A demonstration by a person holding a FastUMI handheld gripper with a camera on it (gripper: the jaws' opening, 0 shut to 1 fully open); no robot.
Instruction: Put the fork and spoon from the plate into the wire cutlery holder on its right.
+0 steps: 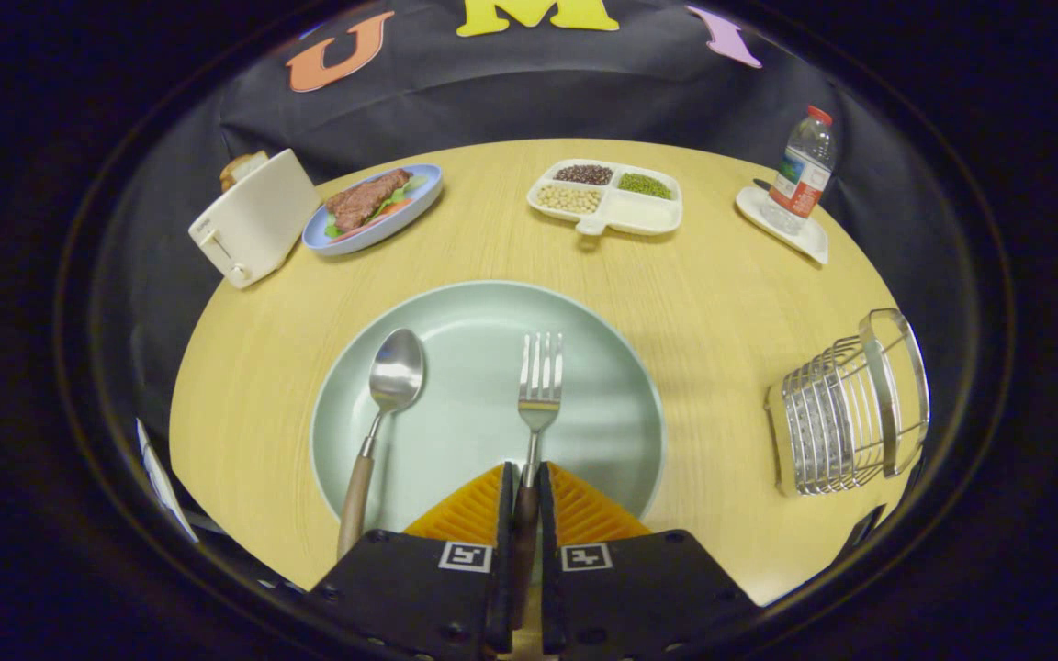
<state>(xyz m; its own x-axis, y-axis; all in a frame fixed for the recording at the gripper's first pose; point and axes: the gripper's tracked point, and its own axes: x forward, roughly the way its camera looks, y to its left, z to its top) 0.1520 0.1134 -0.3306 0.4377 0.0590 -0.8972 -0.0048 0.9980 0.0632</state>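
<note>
Tongs (526, 477) grip fork (538, 386) handle over plate (602, 330); spoon (382, 404) alongside.

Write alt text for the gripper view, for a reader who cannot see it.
The gripper is shut on the fork handle over a green plate, with the spoon lying beside it. A wire holder stands to the right on the round wooden table.

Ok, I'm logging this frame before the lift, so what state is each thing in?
gripper: shut on the fork's handle
fork: lying on the plate, tines pointing away
spoon: lying on the plate, untouched
plate: flat on the table
wire cutlery holder: empty
bottle: upright, capped
</note>
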